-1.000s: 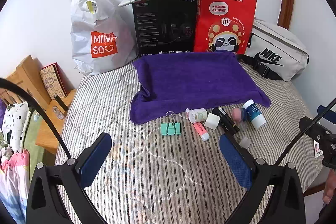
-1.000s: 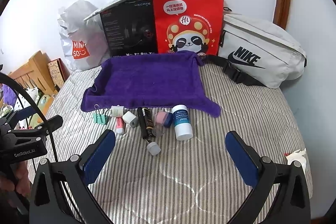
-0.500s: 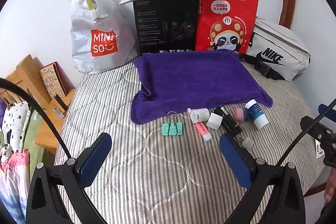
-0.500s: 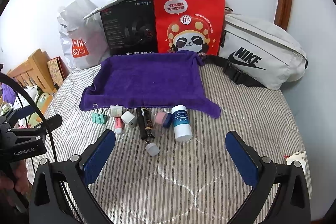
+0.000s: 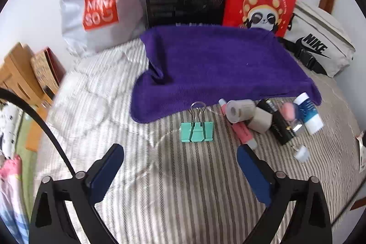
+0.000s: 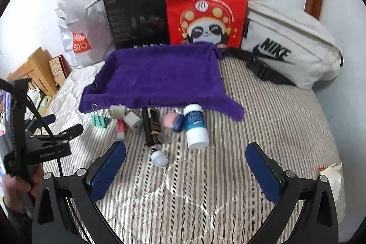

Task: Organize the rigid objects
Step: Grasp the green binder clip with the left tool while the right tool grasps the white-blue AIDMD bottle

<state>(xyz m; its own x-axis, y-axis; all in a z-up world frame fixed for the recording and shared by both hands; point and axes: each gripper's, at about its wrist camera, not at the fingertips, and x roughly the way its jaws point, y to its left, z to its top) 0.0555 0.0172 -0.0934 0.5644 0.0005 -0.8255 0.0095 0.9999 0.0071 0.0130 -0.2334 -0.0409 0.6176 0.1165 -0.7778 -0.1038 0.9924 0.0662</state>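
Striped bed (image 5: pixel 173 193): purple towel (image 5: pixel 219 65), clutter.

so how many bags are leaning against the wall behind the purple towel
3: white plastic bag far left, red paper bag in the middle beside the black box, white waist bag right. None seems hidden.

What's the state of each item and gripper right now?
left gripper: open, jaws just narrowed slightly, nothing between them.
right gripper: open, empty.
green binder clip: flat on the bedspread, handles toward the towel.
purple towel: spread out, left edge folded up, nothing on it.
blue-labelled white bottle: lying on its side, capped.
small white cap: loose, apart from the cluster.
black tube: lying down.
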